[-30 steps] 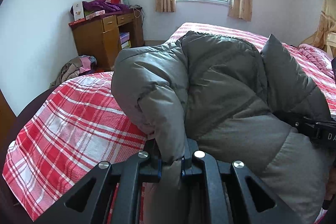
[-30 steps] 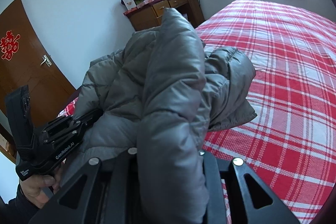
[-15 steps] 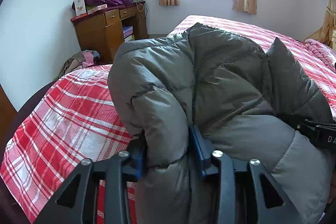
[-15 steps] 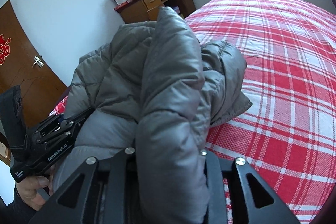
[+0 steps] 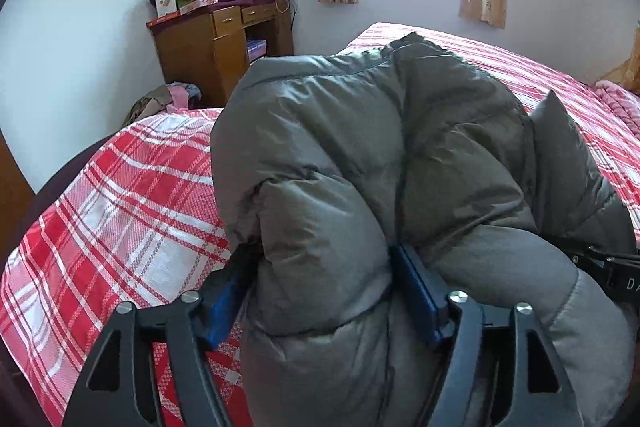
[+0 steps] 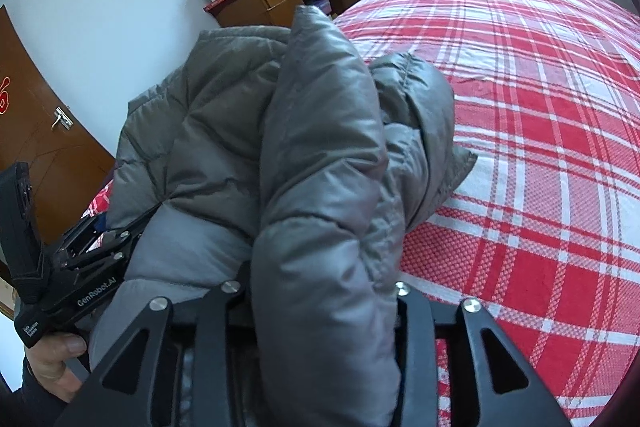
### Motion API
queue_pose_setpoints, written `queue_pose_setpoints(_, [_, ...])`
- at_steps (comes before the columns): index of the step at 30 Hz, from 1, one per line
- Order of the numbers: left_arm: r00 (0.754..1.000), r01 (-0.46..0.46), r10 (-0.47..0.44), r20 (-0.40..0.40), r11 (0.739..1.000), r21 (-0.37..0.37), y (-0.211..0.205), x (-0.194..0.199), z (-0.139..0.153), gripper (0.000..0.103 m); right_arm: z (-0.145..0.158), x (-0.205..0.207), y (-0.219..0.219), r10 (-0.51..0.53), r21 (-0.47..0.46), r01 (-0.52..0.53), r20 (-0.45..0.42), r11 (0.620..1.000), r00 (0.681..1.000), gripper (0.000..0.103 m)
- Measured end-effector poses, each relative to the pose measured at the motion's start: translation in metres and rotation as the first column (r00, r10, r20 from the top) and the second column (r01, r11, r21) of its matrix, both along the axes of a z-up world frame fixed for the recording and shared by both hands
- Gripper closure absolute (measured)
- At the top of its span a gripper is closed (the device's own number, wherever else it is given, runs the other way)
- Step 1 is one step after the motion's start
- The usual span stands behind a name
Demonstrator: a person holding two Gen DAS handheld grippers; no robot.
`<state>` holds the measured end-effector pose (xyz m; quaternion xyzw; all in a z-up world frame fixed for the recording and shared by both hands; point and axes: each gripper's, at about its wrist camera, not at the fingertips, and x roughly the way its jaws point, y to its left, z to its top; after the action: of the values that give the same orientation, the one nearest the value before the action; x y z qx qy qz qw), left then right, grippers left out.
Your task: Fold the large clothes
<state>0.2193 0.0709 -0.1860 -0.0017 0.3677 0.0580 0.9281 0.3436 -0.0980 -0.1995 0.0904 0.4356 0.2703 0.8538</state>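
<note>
Wider apart than a second ago, the blue pads (image 5: pixel 418 291) of the left gripper (image 5: pixel 320 287) now stand well spread around a thick roll of the grey down jacket (image 5: pixel 380 163), where earlier they pinched a thin fold; whether they still press the fabric cannot be told. The desk has also slid toward the upper centre of the left wrist view.

The red plaid bed (image 6: pixel 540 115) fills the right half of the right wrist view, and the jacket is bunched above its near edge, covering the centre of both frames. The lower part of the jacket runs off the bottom edge of each frame.

At lower centre of the right wrist view, the right gripper (image 6: pixel 320 291) has a puffed fold of the jacket between its fingers, but the fabric hides the fingertips, so how tightly they close is not visible.

The wooden desk (image 5: pixel 216 55) sits at upper left, its top piled with boxes and purple cloth. At lower left of the right wrist view, a hand (image 6: pixel 52 367) grips the left gripper's handle, partly cut off.
</note>
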Motion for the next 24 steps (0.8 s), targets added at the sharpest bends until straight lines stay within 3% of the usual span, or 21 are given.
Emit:
queue_pose_setpoints(17, [0.999,-0.043,0.043,-0.014,0.999,-0.008,0.007,0.0,-0.003,0.019,-0.009,0.007,-0.003,-0.02,-0.022,0.02,-0.023,1.0,1.0,0.047])
queue_pose_setpoints(20, [0.997,-0.075,0.075,0.0,0.997,0.006,0.009,-0.016,0.017,0.019,0.004,0.006,-0.004,-0.036,-0.06,0.035,-0.008,0.998,0.999,0.042])
queue_pose_setpoints(24, [0.989,-0.104,0.107,0.105,0.994,-0.032,0.014,-0.064,0.068,0.019,0.035,-0.013,-0.013,-0.079,-0.092,0.083,0.042,0.992,0.996,0.029])
